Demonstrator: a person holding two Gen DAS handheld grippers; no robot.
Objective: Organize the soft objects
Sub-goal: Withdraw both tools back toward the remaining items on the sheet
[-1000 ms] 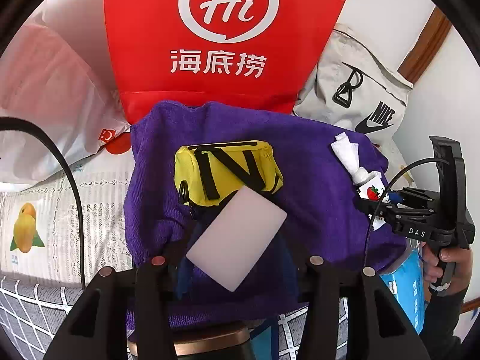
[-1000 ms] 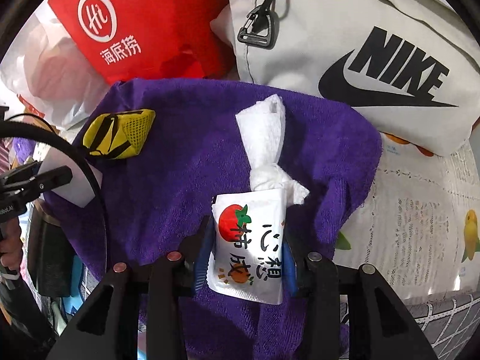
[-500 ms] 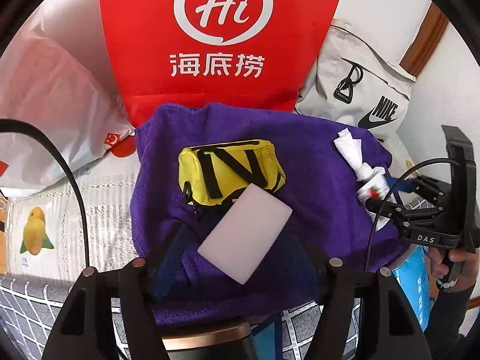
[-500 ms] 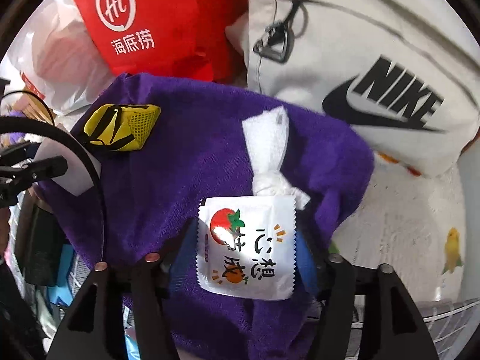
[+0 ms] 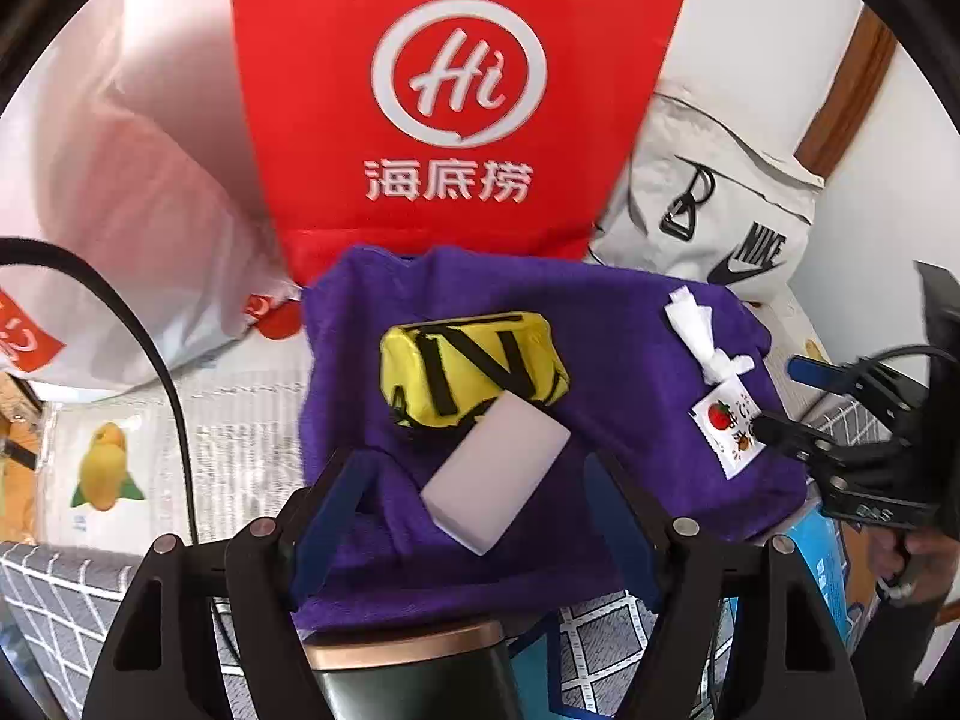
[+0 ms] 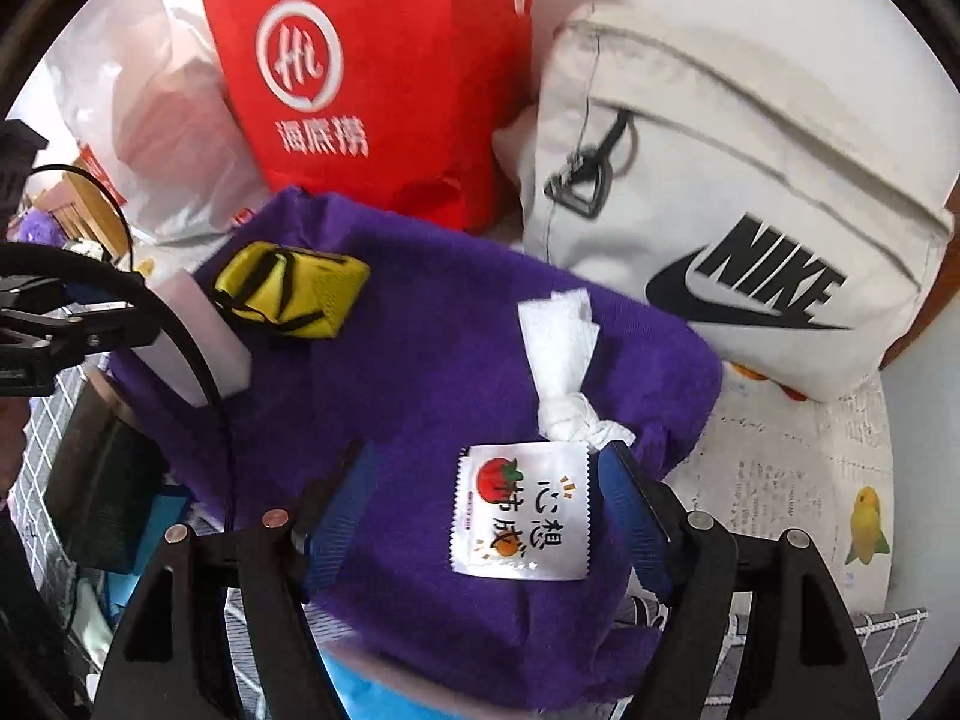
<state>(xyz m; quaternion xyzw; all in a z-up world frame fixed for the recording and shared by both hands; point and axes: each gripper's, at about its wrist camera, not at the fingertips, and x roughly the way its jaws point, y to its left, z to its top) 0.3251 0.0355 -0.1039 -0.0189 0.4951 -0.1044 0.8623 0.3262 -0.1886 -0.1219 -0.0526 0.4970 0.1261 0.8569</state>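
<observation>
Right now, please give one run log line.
left gripper: open, over sponge | right gripper: open, over tissue pack | both on purple towel

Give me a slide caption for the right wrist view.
Open right gripper above a tissue pack on a purple towel.

A tall red paper bag point(image 5: 456, 90) at the far side bears a white circled "Hi" logo above "海底捞". The pale grey fabric backpack point(image 6: 750, 192) to its right reads "NIKE" in black over a swoosh. The small white tissue packet point(image 6: 521, 513) shows "心想柿成".
</observation>
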